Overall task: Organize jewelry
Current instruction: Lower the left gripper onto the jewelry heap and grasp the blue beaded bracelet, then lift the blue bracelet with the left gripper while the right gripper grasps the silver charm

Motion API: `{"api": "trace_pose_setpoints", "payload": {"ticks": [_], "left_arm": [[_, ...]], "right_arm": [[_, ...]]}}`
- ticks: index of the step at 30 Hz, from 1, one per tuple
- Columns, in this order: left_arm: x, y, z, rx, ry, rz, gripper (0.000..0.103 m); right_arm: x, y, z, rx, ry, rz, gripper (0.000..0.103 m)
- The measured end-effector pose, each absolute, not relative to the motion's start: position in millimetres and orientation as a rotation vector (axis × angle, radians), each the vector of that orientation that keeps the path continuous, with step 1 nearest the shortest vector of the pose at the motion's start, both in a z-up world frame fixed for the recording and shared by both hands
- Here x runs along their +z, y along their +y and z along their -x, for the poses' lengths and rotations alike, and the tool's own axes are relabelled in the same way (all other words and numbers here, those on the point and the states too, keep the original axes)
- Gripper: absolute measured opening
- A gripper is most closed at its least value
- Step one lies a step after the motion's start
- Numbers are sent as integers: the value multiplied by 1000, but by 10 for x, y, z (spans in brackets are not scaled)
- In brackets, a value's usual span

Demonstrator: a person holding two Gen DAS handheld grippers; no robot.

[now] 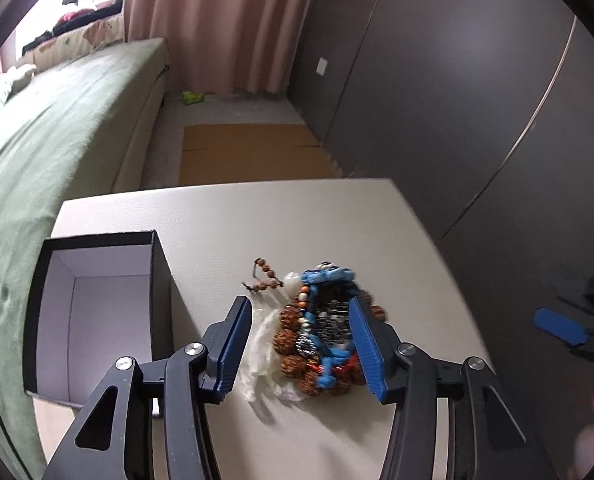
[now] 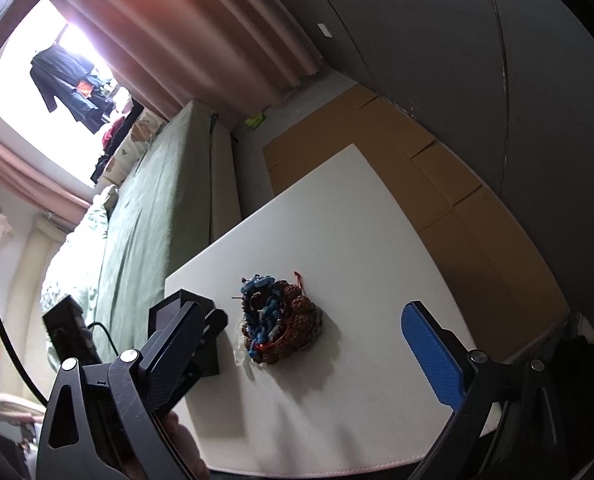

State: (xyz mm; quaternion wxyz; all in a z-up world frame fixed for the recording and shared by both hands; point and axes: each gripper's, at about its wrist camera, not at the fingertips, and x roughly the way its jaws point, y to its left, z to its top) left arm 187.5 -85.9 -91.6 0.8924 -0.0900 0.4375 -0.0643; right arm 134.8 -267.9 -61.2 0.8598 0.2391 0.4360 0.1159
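A heap of beaded jewelry [image 1: 321, 332], brown, blue and red beads with a clear plastic bag under it, lies on the white table [image 1: 225, 232]. My left gripper [image 1: 301, 316] is open, its blue-padded fingers either side of the heap just above the table, not closed on it. An open black box [image 1: 97, 312] with a white inside stands to the left of it. In the right wrist view the heap [image 2: 281, 320] lies mid-table. My right gripper [image 2: 317, 320] is open and empty, held above and nearer than the heap.
A green bed [image 1: 49, 128] runs along the table's left side. Flat cardboard [image 1: 253, 152] lies on the floor beyond the far edge. A grey wardrobe wall [image 1: 457, 80] stands to the right. The right gripper's blue pad shows at the left wrist view's right edge [image 1: 561, 328].
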Motion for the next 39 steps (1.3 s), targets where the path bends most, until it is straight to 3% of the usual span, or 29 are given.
{"api": "trace_pose_setpoints", "payload": {"ticks": [8, 10, 12, 14, 20, 28, 31, 33, 35, 39], "left_arm": [[-1187, -976, -2110, -125, 962, 128, 41], [-1224, -990, -2144, -134, 959, 117, 17], [-1223, -979, -2140, -154, 952, 125, 9], [-1206, -963, -2121, -164, 948, 127, 9], [-1090, -789, -2033, -172, 925, 179, 8], [-832, -436, -1861, -183, 877, 284, 8], [-766, -311, -1820, -183, 863, 315, 8], [-738, -226, -1801, -174, 856, 332, 8], [-709, -109, -1783, -160, 849, 355, 8], [-661, 76, -1774, -146, 832, 397, 8]], "right_arm": [[-777, -2580, -1481, 219, 968, -475, 99], [-815, -2547, -1534, 228, 970, -476, 98], [-852, -2506, -1577, 224, 984, -461, 91], [-901, -2473, -1600, 232, 1001, -460, 85], [-963, -2396, -1575, 272, 1019, -489, 80], [-964, -2184, -1616, 331, 1027, -514, 67], [-1010, -2053, -1698, 333, 1031, -479, 54], [-1066, -1965, -1765, 344, 1043, -458, 36], [-1137, -1902, -1840, 348, 1075, -446, 27], [-1240, -1757, -1956, 325, 1106, -396, 27]]}}
